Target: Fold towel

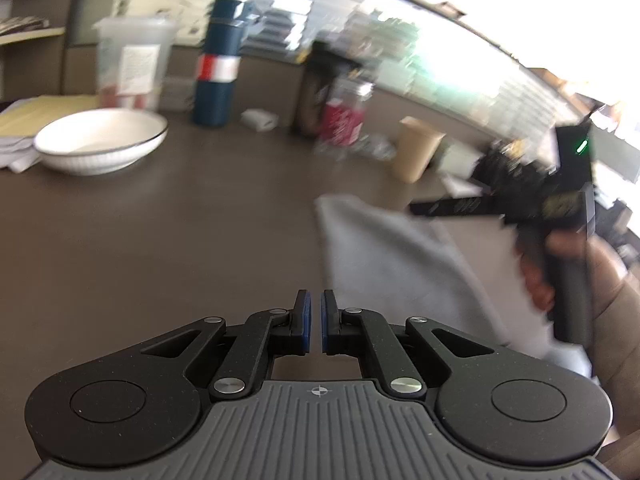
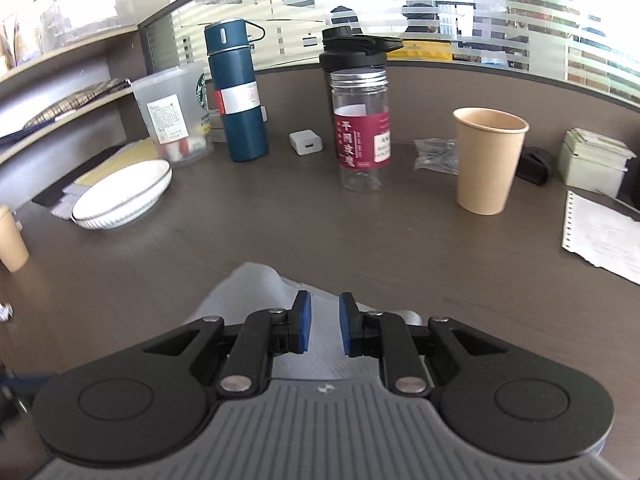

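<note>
A light grey towel (image 1: 392, 264) lies bunched on the dark brown table (image 1: 180, 220), to the right of my left gripper (image 1: 316, 300). That gripper hovers over bare table; its blue pads stand almost together with nothing between them. In the left wrist view a person's hand (image 1: 568, 272) holds the other gripper's black body over the towel's right side, blurred. In the right wrist view my right gripper (image 2: 325, 300) is just above the towel (image 2: 256, 284). Its pads stand a little apart and the cloth shows below the gap, not pinched.
Along the back stand a white bowl (image 2: 124, 196), a clear plastic cup (image 2: 176, 116), a blue flask (image 2: 238, 92), a red-labelled jar (image 2: 362, 136) and a paper cup (image 2: 486, 160). A paper sheet (image 2: 600, 240) lies right, another paper cup (image 2: 12, 240) far left.
</note>
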A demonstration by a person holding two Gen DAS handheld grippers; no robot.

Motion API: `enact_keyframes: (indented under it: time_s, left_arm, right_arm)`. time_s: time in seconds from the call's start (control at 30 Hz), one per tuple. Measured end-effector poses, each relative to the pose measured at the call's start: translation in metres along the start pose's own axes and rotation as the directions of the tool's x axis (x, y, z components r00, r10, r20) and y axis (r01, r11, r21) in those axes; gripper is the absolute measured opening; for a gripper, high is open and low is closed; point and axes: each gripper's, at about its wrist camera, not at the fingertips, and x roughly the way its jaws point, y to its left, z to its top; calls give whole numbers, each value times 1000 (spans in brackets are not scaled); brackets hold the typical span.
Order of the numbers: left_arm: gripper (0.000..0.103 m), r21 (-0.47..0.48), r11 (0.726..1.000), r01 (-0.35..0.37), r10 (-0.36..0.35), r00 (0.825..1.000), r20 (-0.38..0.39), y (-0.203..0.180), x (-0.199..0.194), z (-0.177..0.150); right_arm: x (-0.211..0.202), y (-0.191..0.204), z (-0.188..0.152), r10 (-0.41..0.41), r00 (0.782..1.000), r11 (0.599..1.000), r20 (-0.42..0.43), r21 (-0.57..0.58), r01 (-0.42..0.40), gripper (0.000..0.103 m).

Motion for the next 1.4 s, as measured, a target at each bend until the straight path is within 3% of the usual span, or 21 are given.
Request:
enact_keyframes:
  time_s: [0.1,0.17,0.37,0.63,0.8,0.93,1.0,1.07,1.2,1.4]
  left_arm:
    - [6,11,997,80,-80,997,1,-18,18,8]
    - [6,21,995,95,-94,995,-18,-27,31,11]
    - [6,36,996,81,-77,992,-103,-34,64,9]
    - [7,35,996,88,-84,991,-105,-32,63,6]
    - [7,35,995,90,-86,991,-105,-32,64,6]
    - [7,36,995,90,-85,991,-105,-32,64,6]
    - [7,37,995,89,-85,991,-106,-32,64,6]
    - [7,40,995,88,-83,991,-106,-33,64,6]
    - [7,37,995,90,-85,991,-107,-32,64,6]
    - [7,39,995,91,-86,990,-107,-32,63,7]
  right_arm:
    - [1,5,-4,16,1000,1000,-4,-24,-16,19]
    - [4,9,-5,25,1000,999,-9,-42,-25,19]
    - [13,6,-8,3,999,998,-33,-64,-5,19]
    - [16,-30,-6,-112,993,993,-23,33,113,19]
    - [5,-17,-4,-22,999,1000,42,15,21,19]
    - [16,7,-2,117,993,992,-2,-51,-117,19]
    - [29,17,-2,146,989,986,-38,-82,-148,19]
    - [34,16,0,111,993,990,-37,-86,-114,14]
    - [40,-9,8,5,1000,1000,-13,-10,-5,15]
    - [15,-27,9,15,999,998,28,54,-16,20]
